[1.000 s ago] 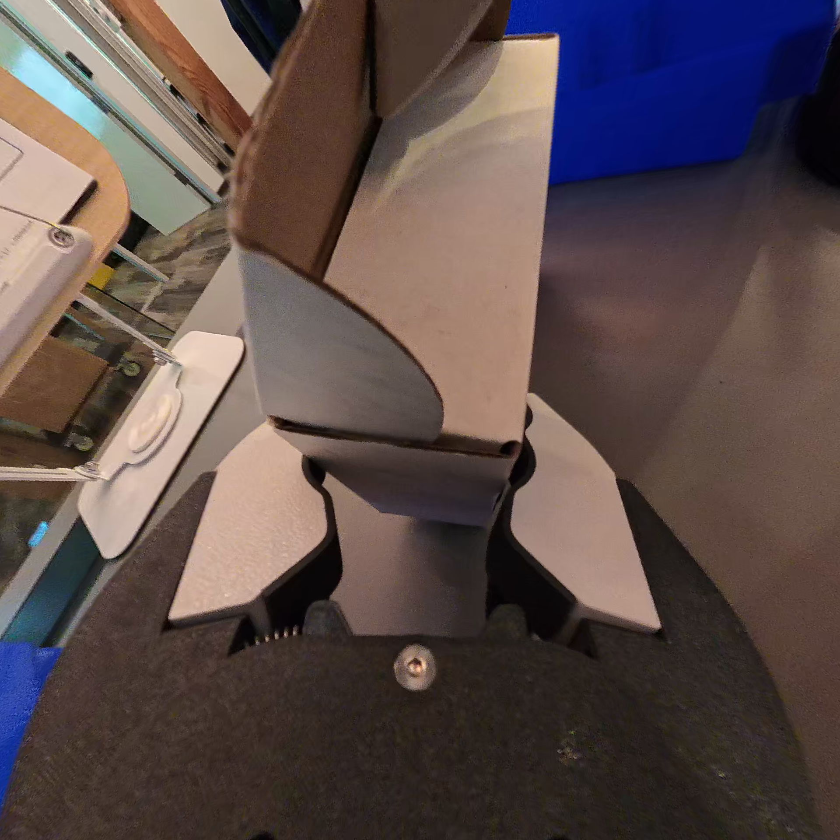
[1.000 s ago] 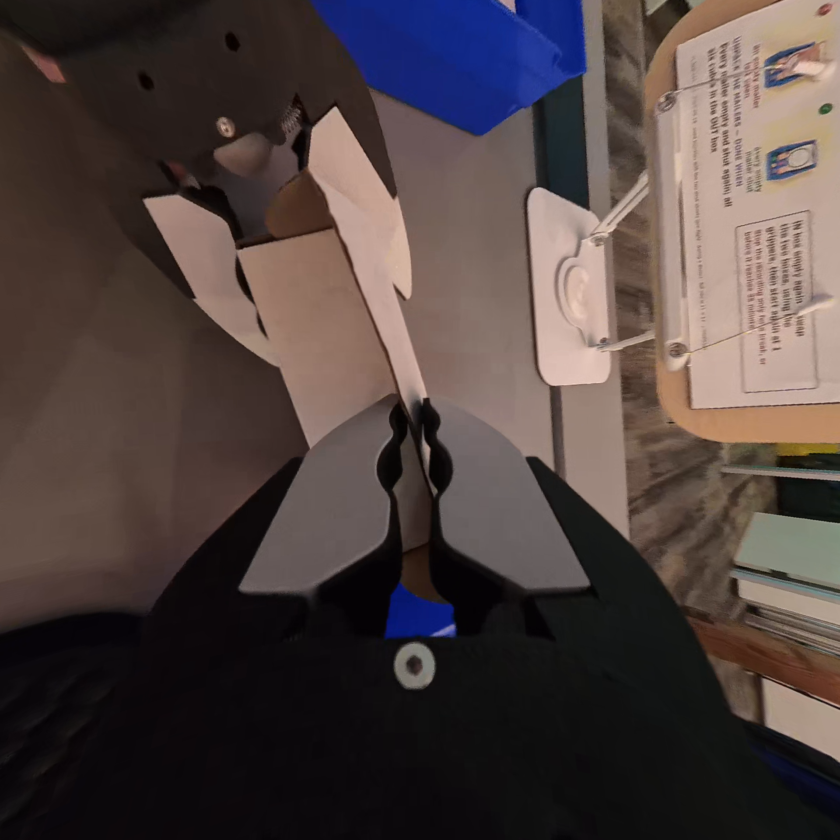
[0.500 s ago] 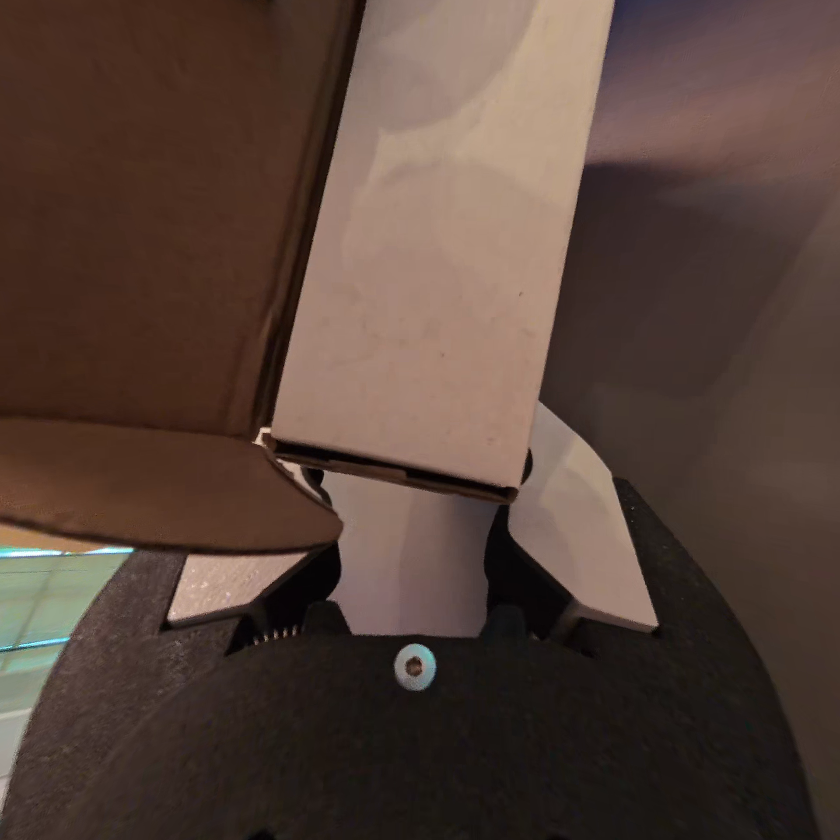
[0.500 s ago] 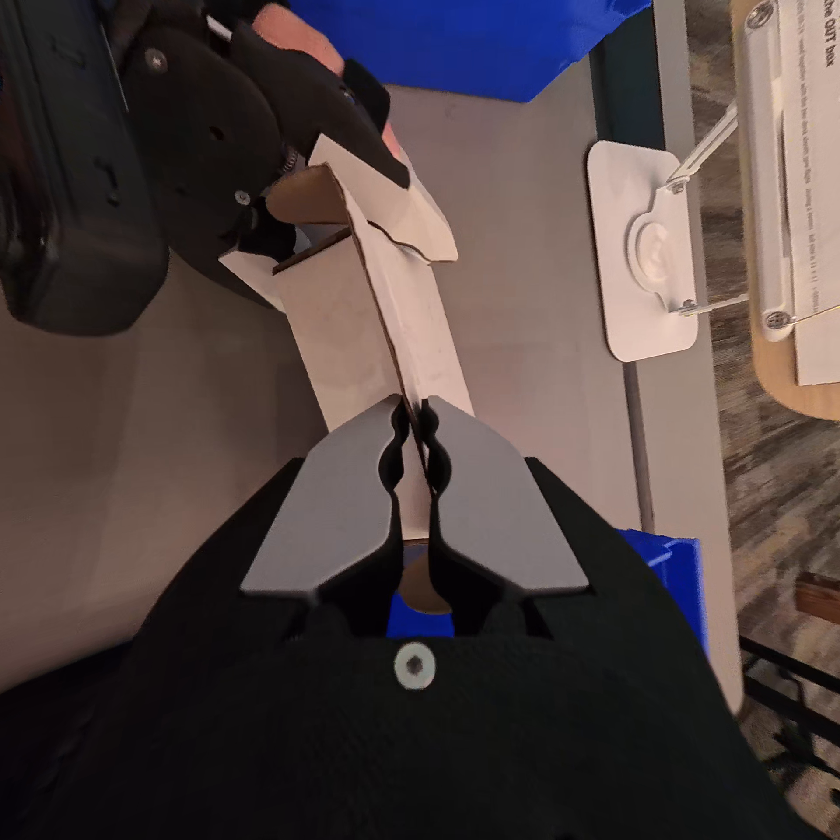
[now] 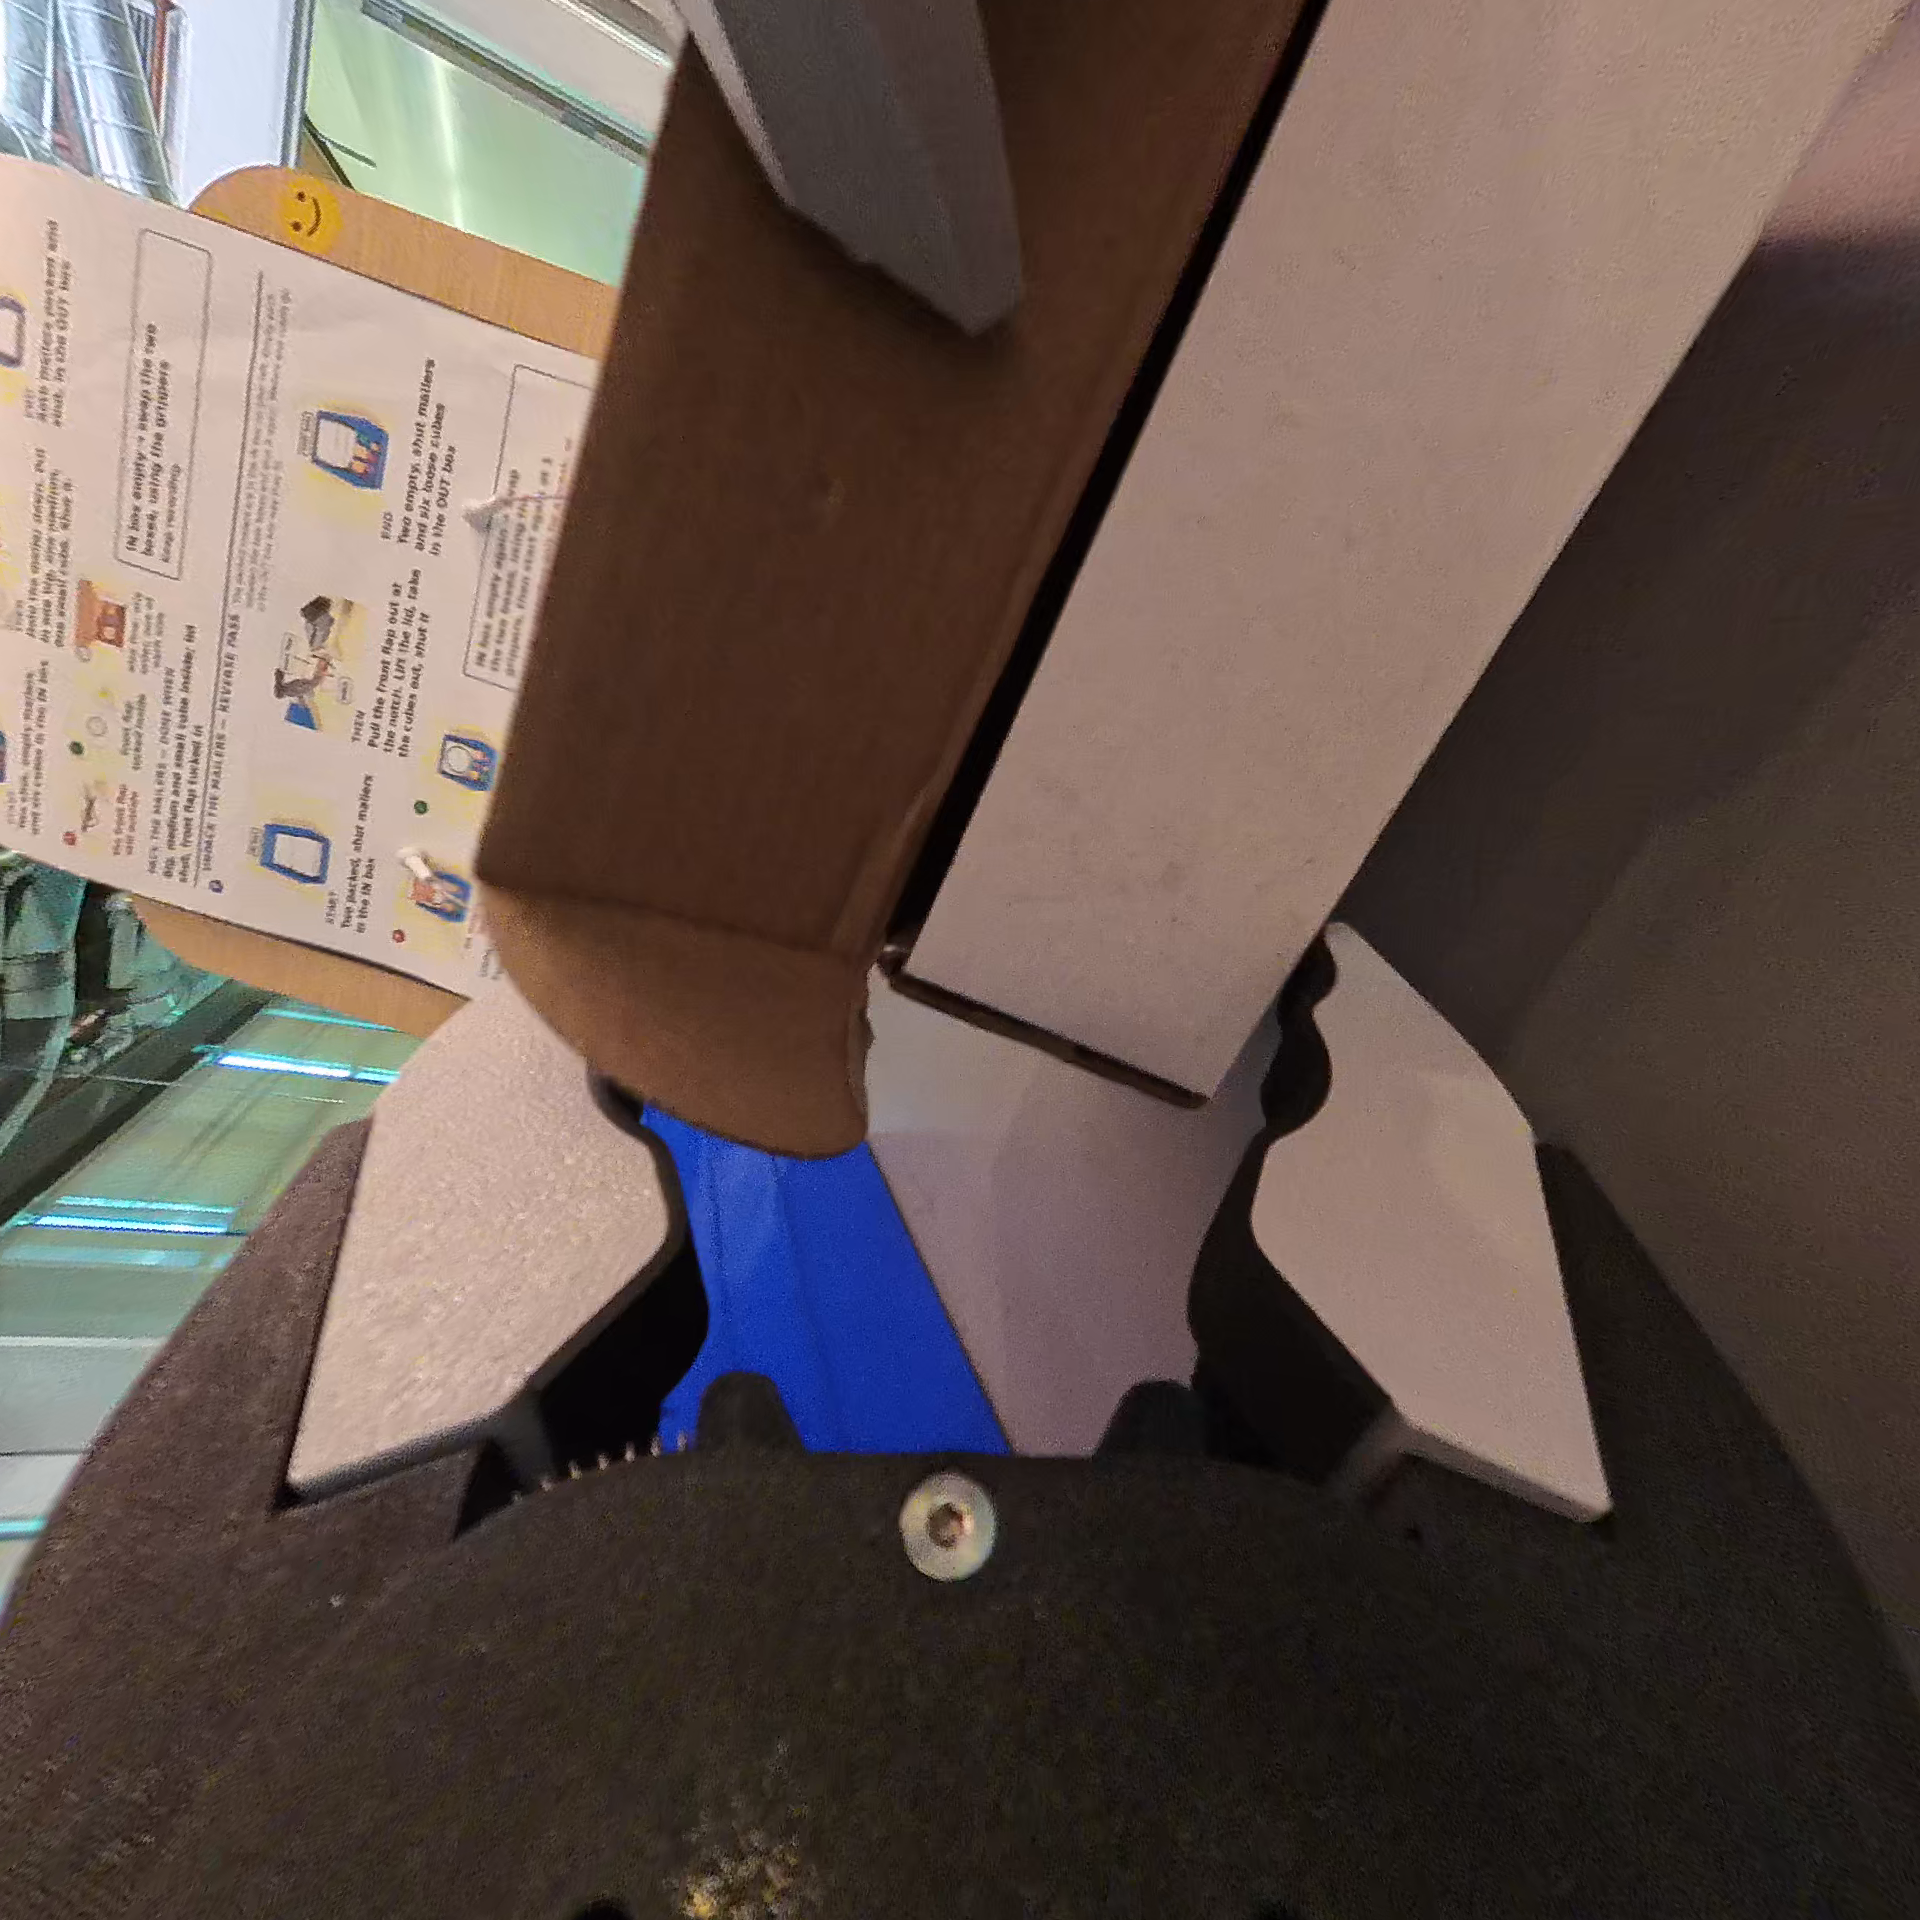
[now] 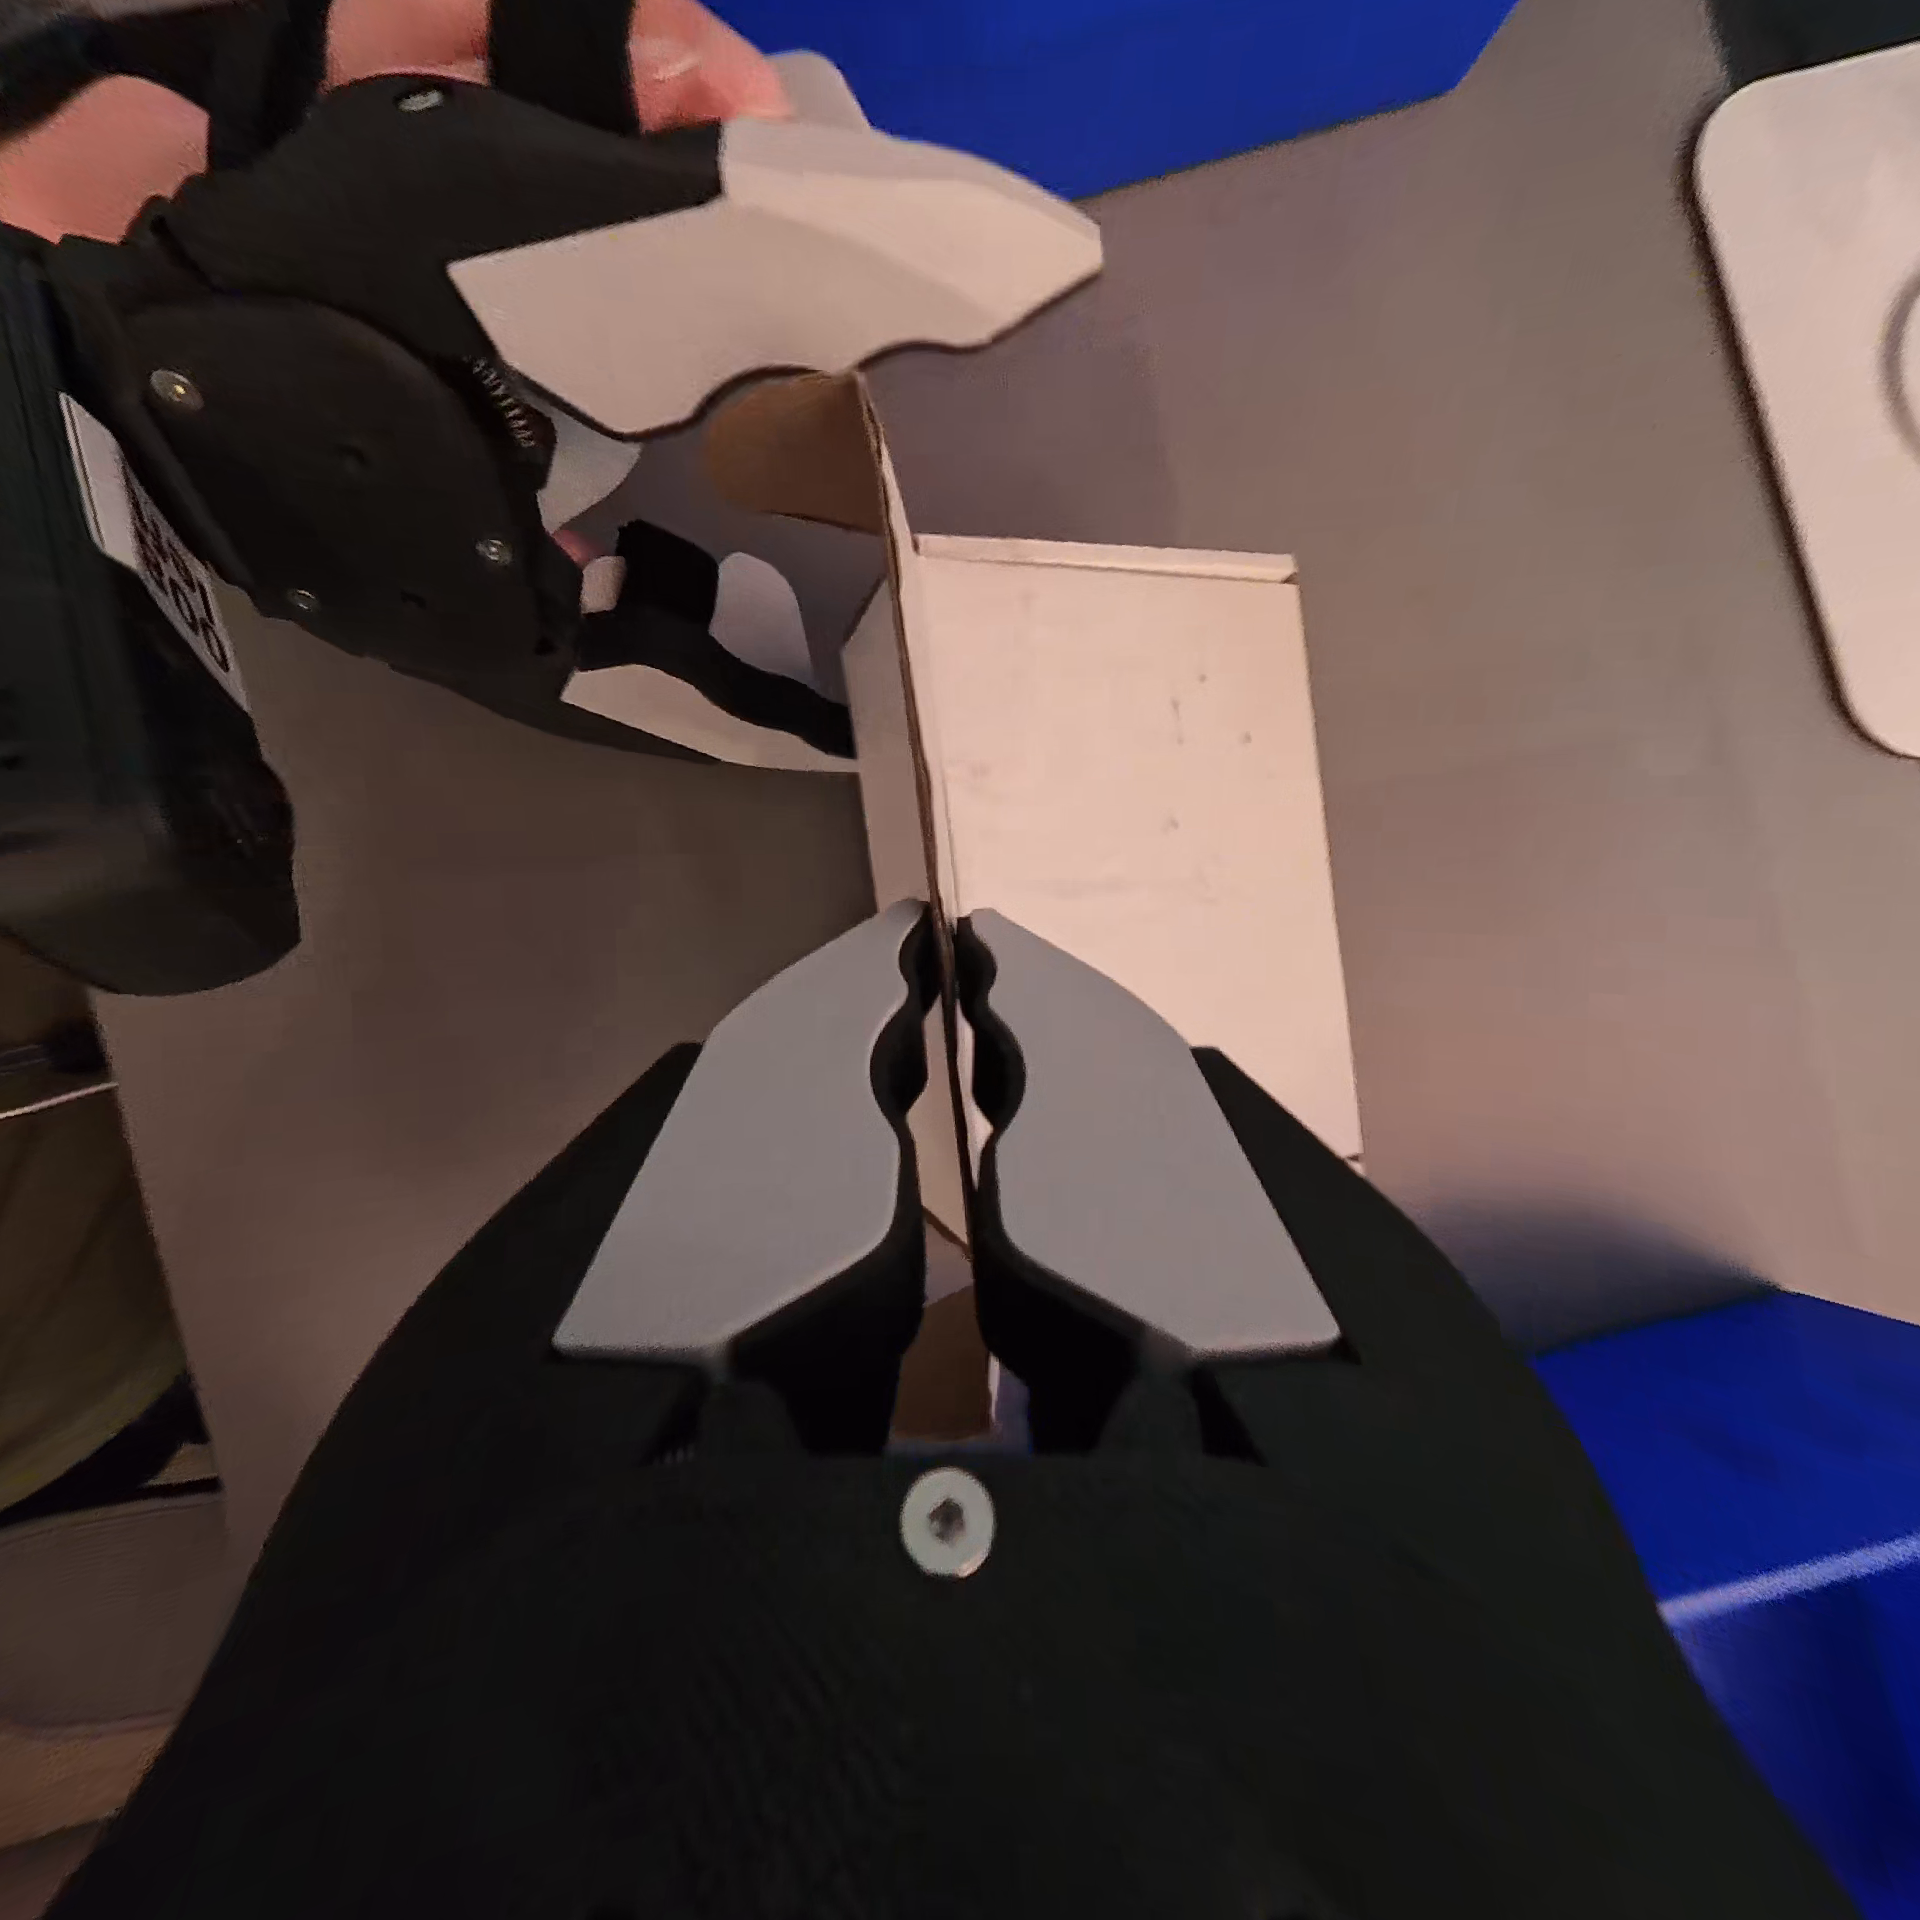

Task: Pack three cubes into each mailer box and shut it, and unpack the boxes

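Observation:
A white mailer box (image 6: pixel 1122 810) is held above the grey table (image 6: pixel 1507 727). My right gripper (image 6: pixel 945 920) is shut on the edge of its open lid, which shows edge-on between the fingers. In the left wrist view the box body (image 5: pixel 1299 571) and the brown inside of the lid (image 5: pixel 790 623) fill the upper frame. My left gripper (image 5: pixel 956 1029) is open, its fingers spread on either side of the box's near end. It also shows in the right wrist view (image 6: pixel 971 499), jaws wide around the box's far end. No cubes are in view.
A blue bin (image 6: pixel 1766 1507) sits at the lower right and another (image 6: pixel 1143 62) at the far edge. A white stand base (image 6: pixel 1829 364) lies at the right. An instruction sheet on a wooden board (image 5: pixel 260 571) stands to the left. A hand (image 6: pixel 675 62) holds the left gripper. My right fingertips sit around 8 centimetres from my left ones.
My left gripper's fingers have spread wider off the box's end. The lid has swung further open. The right gripper has stayed pinched on the lid while the views turned.

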`<action>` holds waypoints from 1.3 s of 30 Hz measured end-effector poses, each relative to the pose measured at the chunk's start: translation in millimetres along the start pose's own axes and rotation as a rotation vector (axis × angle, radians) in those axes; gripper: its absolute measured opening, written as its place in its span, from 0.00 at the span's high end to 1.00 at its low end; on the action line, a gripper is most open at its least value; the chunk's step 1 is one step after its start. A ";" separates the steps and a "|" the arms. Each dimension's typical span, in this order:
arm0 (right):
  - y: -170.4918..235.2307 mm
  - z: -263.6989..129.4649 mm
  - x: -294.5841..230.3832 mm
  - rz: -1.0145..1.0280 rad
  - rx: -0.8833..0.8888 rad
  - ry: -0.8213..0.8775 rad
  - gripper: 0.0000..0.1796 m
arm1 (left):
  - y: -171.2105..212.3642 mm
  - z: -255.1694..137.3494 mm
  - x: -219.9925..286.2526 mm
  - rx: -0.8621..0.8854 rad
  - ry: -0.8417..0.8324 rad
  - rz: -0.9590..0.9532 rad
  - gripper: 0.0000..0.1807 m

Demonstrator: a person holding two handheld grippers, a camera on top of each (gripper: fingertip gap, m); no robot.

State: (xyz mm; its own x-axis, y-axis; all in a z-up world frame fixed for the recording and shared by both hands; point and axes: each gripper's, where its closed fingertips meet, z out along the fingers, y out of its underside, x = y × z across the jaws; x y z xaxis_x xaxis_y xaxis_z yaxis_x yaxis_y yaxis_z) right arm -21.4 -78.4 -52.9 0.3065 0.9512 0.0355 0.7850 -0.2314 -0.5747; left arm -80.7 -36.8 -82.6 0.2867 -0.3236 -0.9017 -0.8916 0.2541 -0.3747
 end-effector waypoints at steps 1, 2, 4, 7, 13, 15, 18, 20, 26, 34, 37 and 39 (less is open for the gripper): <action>0.9 1.6 -1.4 0.013 -0.001 -0.028 0.98 | 0.0 -3.6 0.0 0.004 -0.007 0.011 0.34; 1.4 3.3 -2.5 0.016 0.000 -0.049 0.98 | -1.3 -7.9 -0.6 0.012 -0.020 0.026 0.34; 0.3 5.6 -2.6 0.004 0.013 -0.064 0.98 | -5.7 -17.4 -3.0 0.028 -0.062 0.074 0.36; 0.2 7.6 -1.9 0.000 0.013 -0.062 0.98 | -16.9 -31.7 -2.3 0.078 -0.114 0.143 0.40; 3.8 12.6 -0.1 0.023 -0.008 -0.083 0.98 | -45.1 -52.5 9.8 0.209 -0.110 0.197 0.48; 3.2 11.6 1.0 0.028 -0.004 -0.089 0.98 | -45.2 -49.2 24.8 0.198 -0.041 0.226 0.49; 2.5 9.8 2.4 0.027 0.005 -0.095 0.98 | -37.1 -37.4 44.2 0.128 0.044 0.270 0.51; 2.3 8.8 2.9 0.024 0.010 -0.101 0.98 | -32.9 -30.2 54.7 0.092 0.095 0.283 0.52; -4.5 3.4 -1.4 0.003 0.047 -0.116 0.99 | -32.0 -17.2 60.1 0.044 0.121 0.290 0.59; -12.9 -4.9 -2.7 -0.037 0.091 -0.090 0.99 | -23.7 -11.0 68.2 0.002 0.160 0.310 0.75; -18.5 -11.1 1.6 -0.075 0.112 -0.021 0.99 | -24.0 -12.0 69.8 -0.005 0.187 0.290 0.75; -25.8 -20.3 8.4 -0.123 0.146 0.071 0.98 | -23.9 -13.4 70.7 -0.016 0.208 0.273 0.75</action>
State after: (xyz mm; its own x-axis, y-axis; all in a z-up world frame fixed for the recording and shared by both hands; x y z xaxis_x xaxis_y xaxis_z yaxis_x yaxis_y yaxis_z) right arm -28.1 -68.6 -21.2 0.2537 0.9527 0.1673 0.7339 -0.0769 -0.6749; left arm -43.8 -77.9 -134.4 -0.0394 -0.4251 -0.9043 -0.9314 0.3434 -0.1209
